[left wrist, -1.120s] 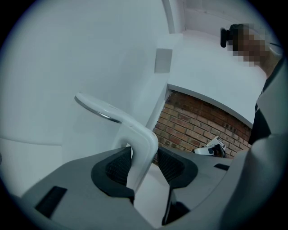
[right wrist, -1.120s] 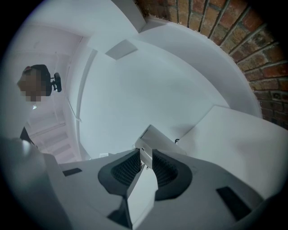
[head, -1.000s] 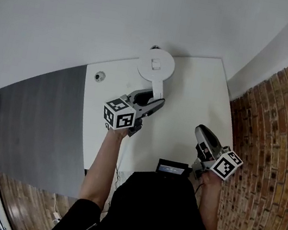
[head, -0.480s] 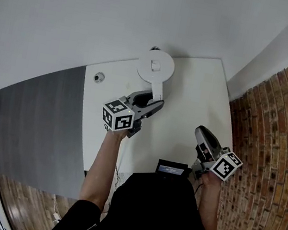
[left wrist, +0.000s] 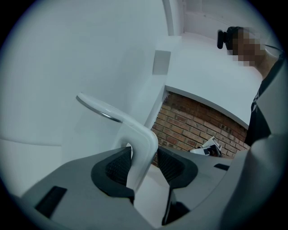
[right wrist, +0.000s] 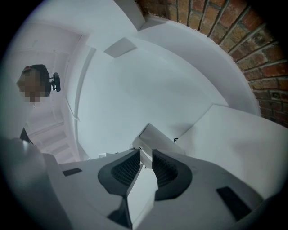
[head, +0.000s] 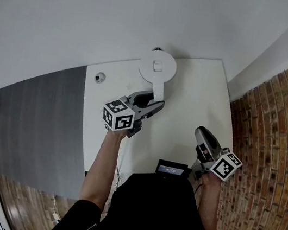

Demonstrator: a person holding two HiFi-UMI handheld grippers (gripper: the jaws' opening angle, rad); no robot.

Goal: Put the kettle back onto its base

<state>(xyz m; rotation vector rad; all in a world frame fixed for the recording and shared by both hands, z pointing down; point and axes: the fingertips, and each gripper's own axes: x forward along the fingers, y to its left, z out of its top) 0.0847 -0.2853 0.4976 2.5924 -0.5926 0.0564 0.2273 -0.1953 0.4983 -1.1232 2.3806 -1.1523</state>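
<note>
White rectangular worktop (head: 189,108) fills the middle, with a red brick wall (head: 277,141) off to its right. The white round-lidded plastic kettle (head: 157,67) sits at the far edge of the worktop by the wall, its curved handle (left wrist: 140,141) pointing back toward the person; whatever's under it is hidden from above. Left tool (left wrist: 143,159) has its jaws fairly wide around that handle, one pad on it and a sliver of gap at the other, so it's not clamped. Right tool (right wrist: 145,162) hangs over the near right side, well apart from the kettle, jaws partly open on nothing. Small round cable hole (head: 100,77) sits left of the kettle
</note>
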